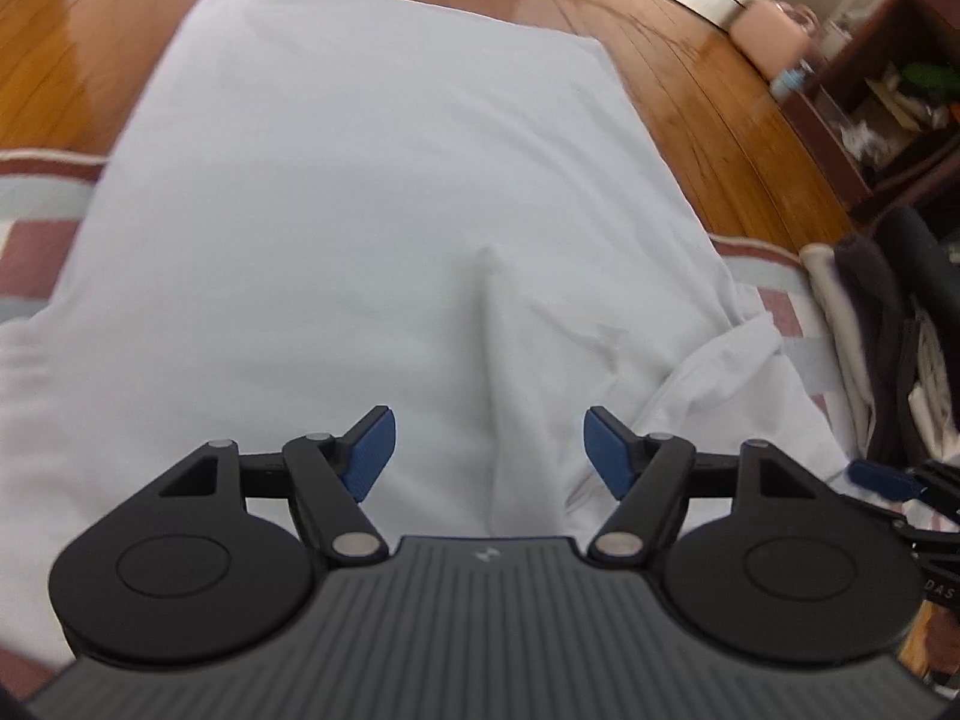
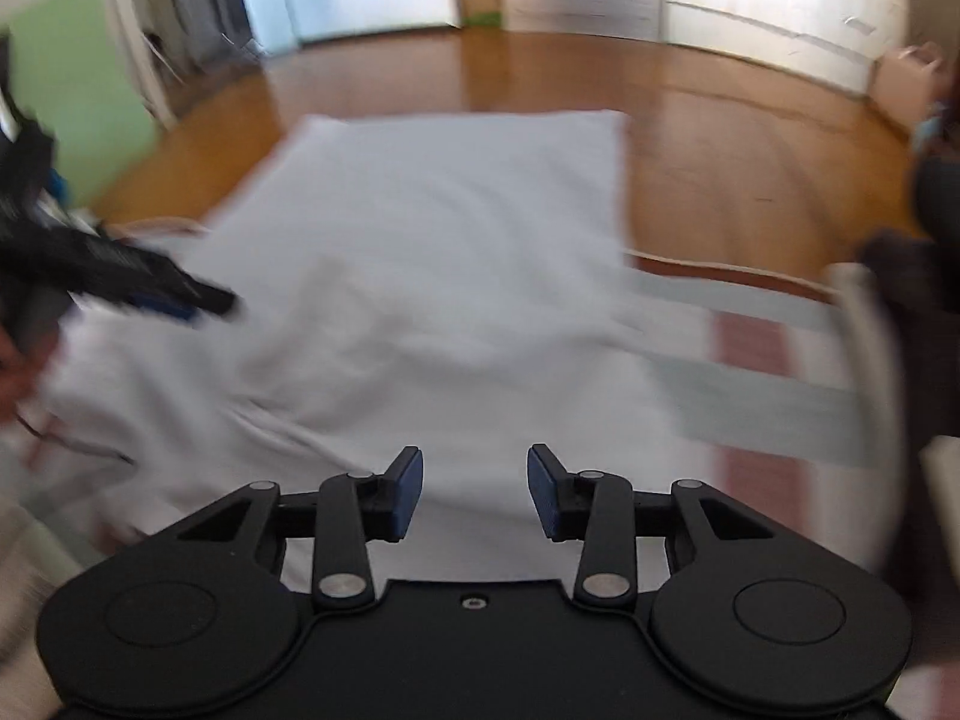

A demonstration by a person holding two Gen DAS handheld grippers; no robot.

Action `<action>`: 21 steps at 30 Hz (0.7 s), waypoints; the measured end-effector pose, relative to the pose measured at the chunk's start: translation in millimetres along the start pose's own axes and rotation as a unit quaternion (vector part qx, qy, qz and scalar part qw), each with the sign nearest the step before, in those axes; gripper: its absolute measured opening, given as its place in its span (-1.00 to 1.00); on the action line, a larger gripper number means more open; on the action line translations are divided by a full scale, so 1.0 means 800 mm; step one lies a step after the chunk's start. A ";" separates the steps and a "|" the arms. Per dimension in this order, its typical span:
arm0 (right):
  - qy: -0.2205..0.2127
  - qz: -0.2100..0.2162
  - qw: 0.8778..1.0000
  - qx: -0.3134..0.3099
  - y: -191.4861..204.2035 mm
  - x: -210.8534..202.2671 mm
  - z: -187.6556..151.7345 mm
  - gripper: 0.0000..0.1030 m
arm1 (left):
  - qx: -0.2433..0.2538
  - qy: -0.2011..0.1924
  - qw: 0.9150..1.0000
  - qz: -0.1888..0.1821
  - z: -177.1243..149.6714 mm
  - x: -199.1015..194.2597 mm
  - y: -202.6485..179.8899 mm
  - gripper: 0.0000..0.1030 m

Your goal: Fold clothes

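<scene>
A white garment (image 1: 372, 192) lies spread flat on a striped rug, its far end reaching onto the wooden floor; a raised crease runs up its middle and its right side is bunched. It also shows in the right wrist view (image 2: 432, 252), blurred. My left gripper (image 1: 489, 450) is open and empty just above the near part of the cloth. My right gripper (image 2: 474, 492) is open and empty above the garment's near edge. The right gripper's blue pad (image 1: 882, 480) shows at the right edge of the left wrist view. The left gripper (image 2: 198, 300) shows at the left of the right wrist view.
A red, grey and white striped rug (image 2: 756, 360) lies on a wooden floor (image 1: 690, 90). A dark pile of clothes (image 1: 864, 312) sits at the right. A dark wooden shelf (image 1: 888, 90) and white cabinets (image 2: 780, 0) stand beyond.
</scene>
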State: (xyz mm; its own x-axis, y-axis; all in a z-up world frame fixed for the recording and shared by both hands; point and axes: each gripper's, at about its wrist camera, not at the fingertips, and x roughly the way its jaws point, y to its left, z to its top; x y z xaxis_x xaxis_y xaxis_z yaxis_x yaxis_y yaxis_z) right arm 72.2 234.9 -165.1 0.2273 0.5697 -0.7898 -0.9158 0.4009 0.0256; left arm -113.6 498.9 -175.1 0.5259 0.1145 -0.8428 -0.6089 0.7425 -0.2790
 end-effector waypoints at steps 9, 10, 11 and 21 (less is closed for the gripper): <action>0.020 -0.060 0.998 -0.010 -0.024 0.006 -0.032 -0.15 | -0.002 0.050 0.998 -0.048 0.009 0.059 -0.012 0.81; 0.024 -0.062 0.998 -0.002 -0.030 0.010 -0.035 -0.14 | 0.003 0.046 0.998 -0.045 0.009 0.060 -0.016 0.81; 0.028 -0.064 0.998 0.008 -0.035 0.015 -0.037 -0.14 | 0.013 0.043 0.998 -0.035 0.008 0.062 -0.020 0.80; 0.035 -0.056 0.997 0.036 -0.049 0.052 -0.035 -0.05 | 0.082 -0.064 0.994 0.016 0.006 0.032 -0.052 -0.93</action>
State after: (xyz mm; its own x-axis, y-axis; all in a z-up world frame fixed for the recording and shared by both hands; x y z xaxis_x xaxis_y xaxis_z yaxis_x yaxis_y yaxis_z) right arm 108.4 223.0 -216.0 0.3005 0.4683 -0.8309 -0.8593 0.5110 -0.0228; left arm -71.7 473.8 -183.0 0.5849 0.2148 -0.7821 -0.5276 0.8332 -0.1657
